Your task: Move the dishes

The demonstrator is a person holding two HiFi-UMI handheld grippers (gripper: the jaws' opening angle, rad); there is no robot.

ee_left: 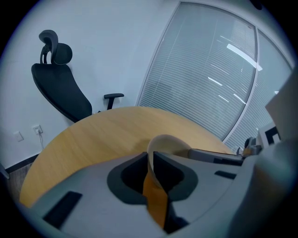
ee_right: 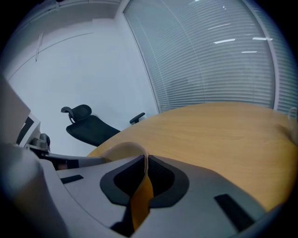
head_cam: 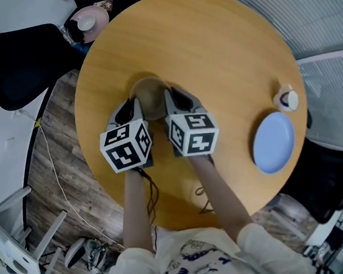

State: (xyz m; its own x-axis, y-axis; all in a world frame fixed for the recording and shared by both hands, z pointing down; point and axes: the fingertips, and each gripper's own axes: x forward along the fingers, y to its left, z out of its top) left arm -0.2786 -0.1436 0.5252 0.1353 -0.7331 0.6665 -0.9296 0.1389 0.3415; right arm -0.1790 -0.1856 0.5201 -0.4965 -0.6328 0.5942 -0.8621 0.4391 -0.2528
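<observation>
A tan bowl (head_cam: pixel 151 100) stands near the middle of the round wooden table (head_cam: pixel 211 46). My left gripper (head_cam: pixel 135 105) is at the bowl's left rim and my right gripper (head_cam: pixel 172 97) at its right rim. In the left gripper view the bowl's thin rim (ee_left: pixel 167 141) runs down between the two dark pads, which close on it at my left gripper (ee_left: pixel 151 163). The right gripper view shows the same: the bowl's rim (ee_right: pixel 122 149) is pinched between the pads of my right gripper (ee_right: pixel 145 168). The marker cubes hide the near part of the bowl in the head view.
A pale blue plate (head_cam: pixel 273 142) lies at the table's right edge, with a small white cup (head_cam: pixel 286 99) just beyond it. A pink plate with a cup (head_cam: pixel 90 21) sits off the table at the upper left. Black office chairs (head_cam: pixel 16 63) (head_cam: pixel 321 177) stand on both sides.
</observation>
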